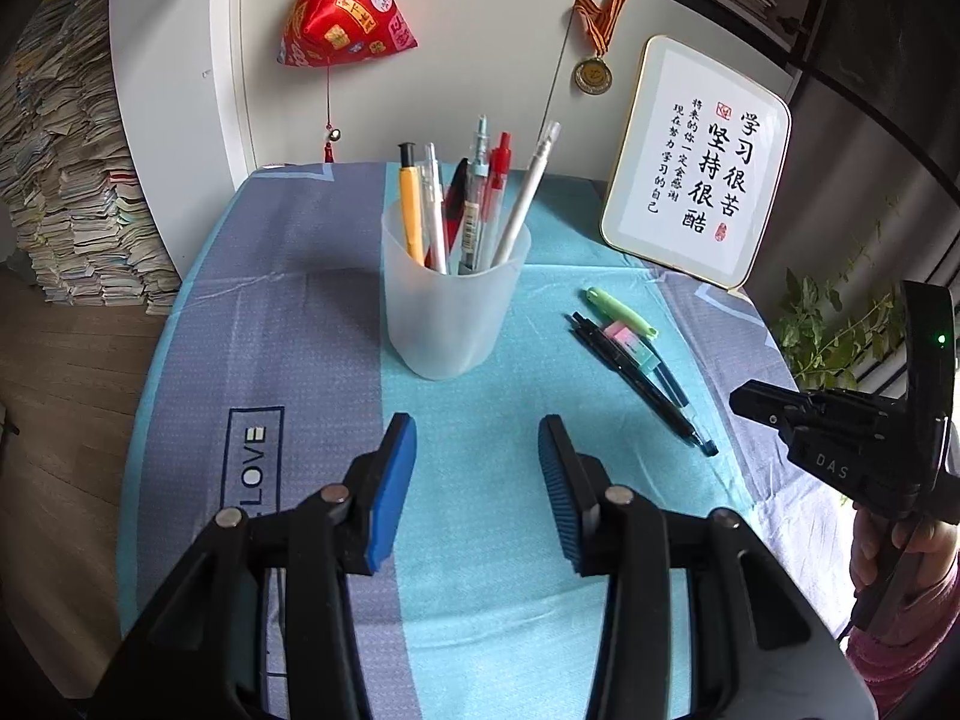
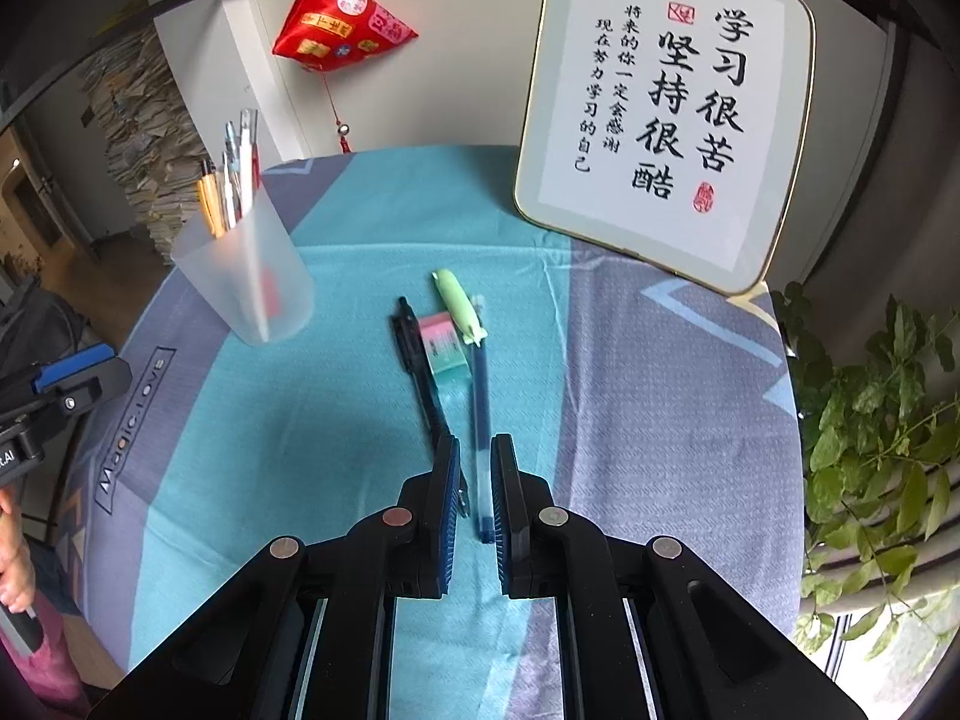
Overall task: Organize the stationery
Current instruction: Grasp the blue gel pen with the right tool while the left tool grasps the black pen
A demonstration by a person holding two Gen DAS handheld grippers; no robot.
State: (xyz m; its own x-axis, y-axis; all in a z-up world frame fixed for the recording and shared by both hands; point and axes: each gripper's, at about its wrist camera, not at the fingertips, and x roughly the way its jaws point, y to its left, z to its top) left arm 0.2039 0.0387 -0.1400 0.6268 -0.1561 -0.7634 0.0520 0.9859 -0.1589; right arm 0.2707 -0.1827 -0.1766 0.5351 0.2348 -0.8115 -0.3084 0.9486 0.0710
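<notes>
Black linkage arms, silver rivets, ribbed blue fingers (image 1: 393, 480), pink sleeve (image 1: 900, 654)

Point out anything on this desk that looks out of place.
Four loose items lie on the cloth right of the pen cup: black pen, blue pen, green highlighter and pink-and-green eraser. The other pens stand in the cup.

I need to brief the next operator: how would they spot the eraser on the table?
Start at the framed calligraphy sign leaning at the back of the table. In front of it a few loose items lie on the teal stripe of the tablecloth, right of the frosted pen cup. The eraser is the short pink-and-mint block between the black pen and the blue pen; everything beside it is long and thin.
</notes>
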